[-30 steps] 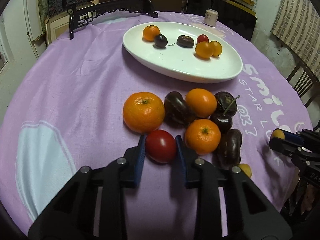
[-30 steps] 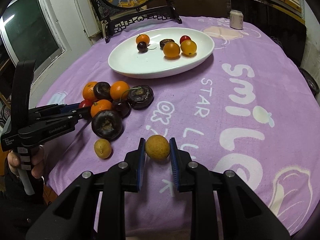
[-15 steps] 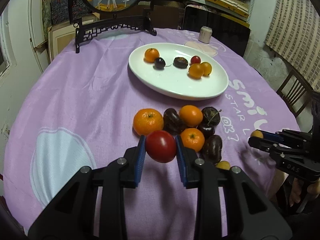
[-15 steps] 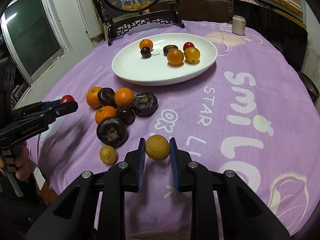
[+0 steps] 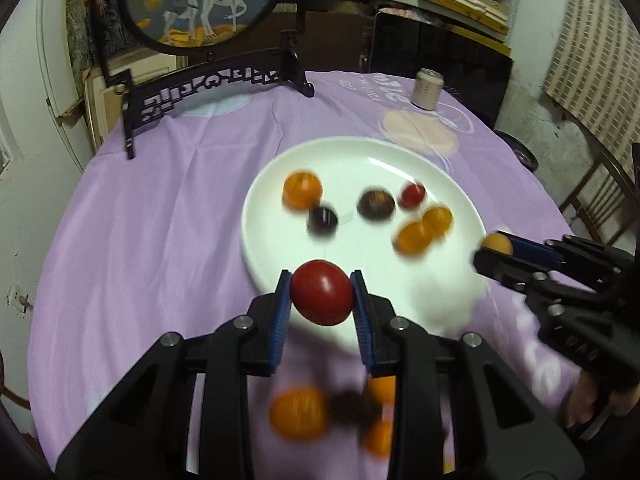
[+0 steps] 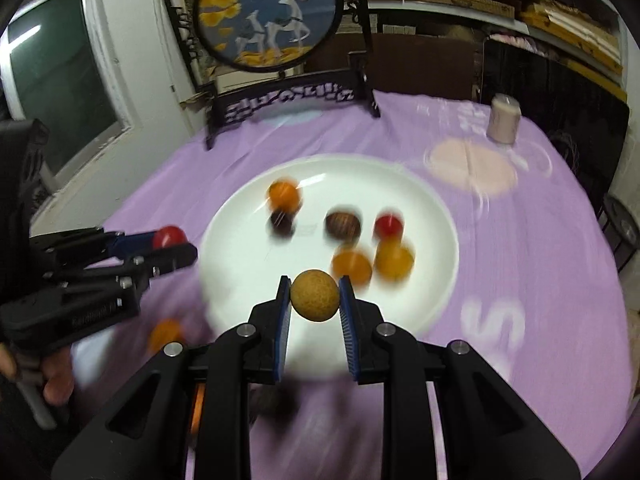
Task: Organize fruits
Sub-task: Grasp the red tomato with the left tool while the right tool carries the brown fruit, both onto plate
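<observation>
While both our grippers carry fruit toward the plate, we note the scene from largest to smallest:

Table: we see its purple cloth [image 5: 160, 240] covering the whole top, with the carved screen stand [image 5: 208, 84] at the far edge, out of our working path.

Plate: the white plate [image 5: 264, 248] sits near the middle of the table, toward the far side. We judge it to be the collecting place, since six small fruits already lie on it.

Left gripper: our left gripper [image 5: 322, 300] hangs over the plate's near rim, clenched on the red fruit [image 5: 322, 298], which is pinched at its widest part so it cannot roll out.

Right gripper: our right gripper [image 6: 314, 298] is likewise clamped, grasping the tan round fruit [image 6: 314, 295] above the plate's near rim. From the left wrist view it comes in at the plate's right rim, so we judge the two hands approach from opposite sides to keep clear of each other.

Loose pile: blurred oranges [image 5: 298, 412] and dark fruits remain on the cloth at the near edge, below our fingers, not yet sorted.

Can: a small pale can [image 5: 428, 90] stands at the far right edge, well apart from the plate.

Next move, as we judge it: lower each fruit onto a bare patch of plate before letting go.
</observation>
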Available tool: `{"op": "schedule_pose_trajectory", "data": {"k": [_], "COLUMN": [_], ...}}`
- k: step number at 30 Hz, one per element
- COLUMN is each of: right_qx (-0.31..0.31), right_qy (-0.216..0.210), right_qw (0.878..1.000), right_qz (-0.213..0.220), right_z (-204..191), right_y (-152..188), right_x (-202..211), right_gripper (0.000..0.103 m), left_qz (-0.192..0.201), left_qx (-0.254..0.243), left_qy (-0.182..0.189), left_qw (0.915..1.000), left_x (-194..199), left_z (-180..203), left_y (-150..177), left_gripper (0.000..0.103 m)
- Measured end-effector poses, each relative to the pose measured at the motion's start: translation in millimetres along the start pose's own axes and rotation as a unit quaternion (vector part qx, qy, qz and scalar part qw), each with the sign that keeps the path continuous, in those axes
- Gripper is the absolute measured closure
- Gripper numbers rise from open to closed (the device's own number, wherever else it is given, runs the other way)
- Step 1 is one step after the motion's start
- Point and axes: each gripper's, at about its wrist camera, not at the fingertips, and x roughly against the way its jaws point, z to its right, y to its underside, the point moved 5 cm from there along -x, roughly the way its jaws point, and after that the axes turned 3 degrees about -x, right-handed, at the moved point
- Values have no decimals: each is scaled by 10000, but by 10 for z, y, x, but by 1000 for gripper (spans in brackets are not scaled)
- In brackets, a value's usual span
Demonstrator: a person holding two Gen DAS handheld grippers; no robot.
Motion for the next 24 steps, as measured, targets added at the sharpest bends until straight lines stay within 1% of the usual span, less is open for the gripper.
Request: {"op": "schedule_pose_trajectory", "data": {"k": [2,3,5,7,9,11,13,14,15,16,17,24], "right_qx": [83,46,-110,-105,-67,-163,-105,-68,-39,-37,-40,-48], "right_qy": [201,305,297,221,324,226,244,308,406,484,511,443], "right_qw": [9997,9995,9995,9997,9994,9995,9996,9994,9992,9988,9986,9981], "right_qz": [96,102,16,-62,-50,-116,-126,-102,-37,55,111,415], "right_z": [88,146,244,280,303,321,286,278,277,283,285,296], "right_y": [-210,-242,-235,-187,-195,-207,-202,-201,-199,-200,-204,-109], "right_x": [-271,-371,-481,-520,-538,-577,-585,-592,-588,-570,-558,-399], "right_gripper": [79,79,79,79,79,79,79,76,63,55,54,54], "left_qz": [1,12,37,133,29,10,8,9,36,54,86,272], "left_qx": [95,189,303,305,248,240,247,282,342,359,378,643], "left_qy": [-37,-21,46,108,94,133,120,114,98,72,46,29], "left_qw": [9999,9998,9995,9994,9996,9996,9996,9995,9994,9993,9992,9976], "left_x": [-162,-258,-341,-386,-443,-448,-453,-451,-450,-445,-428,-204], "left_z": [5,-8,-21,-30,-25,-18,-30,-39,-66,-79,-96,-258], "left_y": [-210,-325,-397,-409,-383,-368,-360,-355,-352,-343,-331,-137], "left_gripper": [73,73,73,73,73,73,73,72,66,55,52,51]}}
